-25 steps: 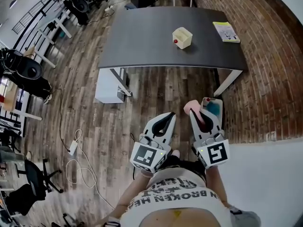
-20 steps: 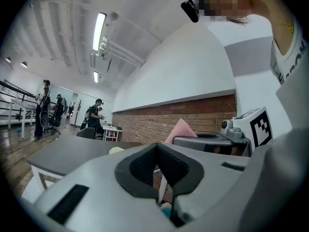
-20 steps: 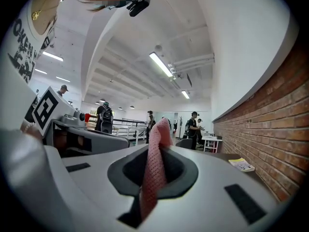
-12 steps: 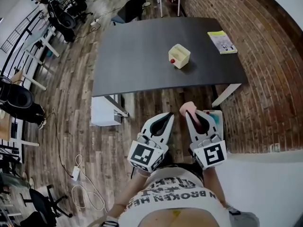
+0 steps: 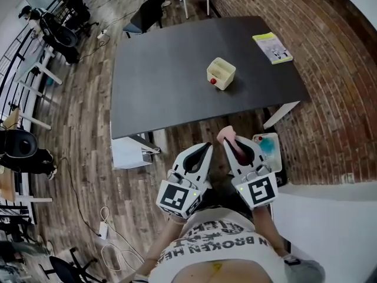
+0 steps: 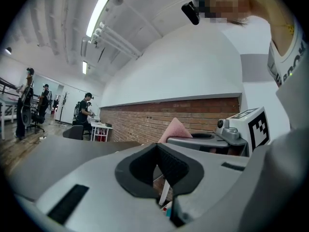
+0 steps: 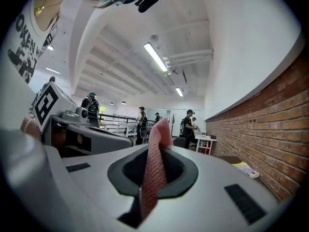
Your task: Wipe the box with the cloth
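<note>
The pale open-topped box (image 5: pixel 221 73) stands alone near the middle of the dark surface (image 5: pixel 153 69), well apart from both tools, which hang off the surface's near edge above the wooden floor. It looks light, so the likeliest trouble is that a wiping push slides or tips it if nothing braces it. The small red object (image 5: pixel 213 81) at its near side could also be knocked loose. A second risk lies in the pink cloth (image 7: pixel 153 163). Only a short tuft shows past the jaw tips, so the hard tips rather than the fabric may meet the box wall, or the cloth may be dragged out of the grip under friction. The yellow booklet (image 5: pixel 272 47) lies far enough toward the brick wall that it seems out of harm's way. The right hand-held gripper (image 7: pixel 153 153) has its jaws clamped on the cloth, which runs up between them in a narrow fold. The left hand-held gripper (image 6: pixel 161 166) has its jaws closed together on nothing, so it would have to part them before it could steady the box.
</note>
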{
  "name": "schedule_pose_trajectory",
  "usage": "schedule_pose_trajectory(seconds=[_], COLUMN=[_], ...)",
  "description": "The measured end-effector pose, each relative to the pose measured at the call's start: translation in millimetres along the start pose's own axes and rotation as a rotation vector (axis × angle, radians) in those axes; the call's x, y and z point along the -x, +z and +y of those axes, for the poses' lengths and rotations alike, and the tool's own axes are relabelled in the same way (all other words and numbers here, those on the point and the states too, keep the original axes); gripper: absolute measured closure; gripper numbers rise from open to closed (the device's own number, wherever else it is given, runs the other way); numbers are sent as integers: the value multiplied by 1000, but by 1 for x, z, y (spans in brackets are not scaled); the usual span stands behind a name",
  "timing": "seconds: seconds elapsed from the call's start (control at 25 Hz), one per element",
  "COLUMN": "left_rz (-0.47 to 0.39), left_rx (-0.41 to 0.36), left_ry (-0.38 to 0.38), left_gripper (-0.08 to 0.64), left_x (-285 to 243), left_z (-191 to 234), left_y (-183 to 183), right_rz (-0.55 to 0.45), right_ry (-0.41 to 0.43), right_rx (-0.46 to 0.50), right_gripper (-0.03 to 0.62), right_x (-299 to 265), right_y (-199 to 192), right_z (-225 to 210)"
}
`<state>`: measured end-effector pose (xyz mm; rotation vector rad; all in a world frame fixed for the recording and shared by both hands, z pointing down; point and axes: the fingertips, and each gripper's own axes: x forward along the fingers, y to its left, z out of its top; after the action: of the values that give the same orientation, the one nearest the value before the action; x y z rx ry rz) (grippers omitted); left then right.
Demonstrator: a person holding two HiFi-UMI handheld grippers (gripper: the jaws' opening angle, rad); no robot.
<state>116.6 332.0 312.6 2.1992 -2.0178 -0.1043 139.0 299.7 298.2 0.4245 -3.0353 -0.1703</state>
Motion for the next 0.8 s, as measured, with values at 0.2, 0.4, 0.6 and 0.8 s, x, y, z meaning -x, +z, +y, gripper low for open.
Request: schedule_pose_trajectory(seconds=[0.2, 0.4, 0.6, 0.8], left_rz=[18, 23, 39, 44], left_rx=[7, 26, 15, 22], left_ry=[27, 62, 73, 93], left_gripper=[554, 554, 554, 554], left_x=[-18, -59, -118, -181], left_z=[30, 67, 98, 120], left_y=[-2, -4, 9, 19], right_rz=[32, 22, 16, 9], right_ry=[9, 31, 80, 116], right_rx=[-13, -14, -23, -27], right_gripper=[575, 575, 575, 575], right_x=[-30, -72, -118, -154], right_y=[-10, -17, -16, -17], right_z=[-17, -53, -97, -146])
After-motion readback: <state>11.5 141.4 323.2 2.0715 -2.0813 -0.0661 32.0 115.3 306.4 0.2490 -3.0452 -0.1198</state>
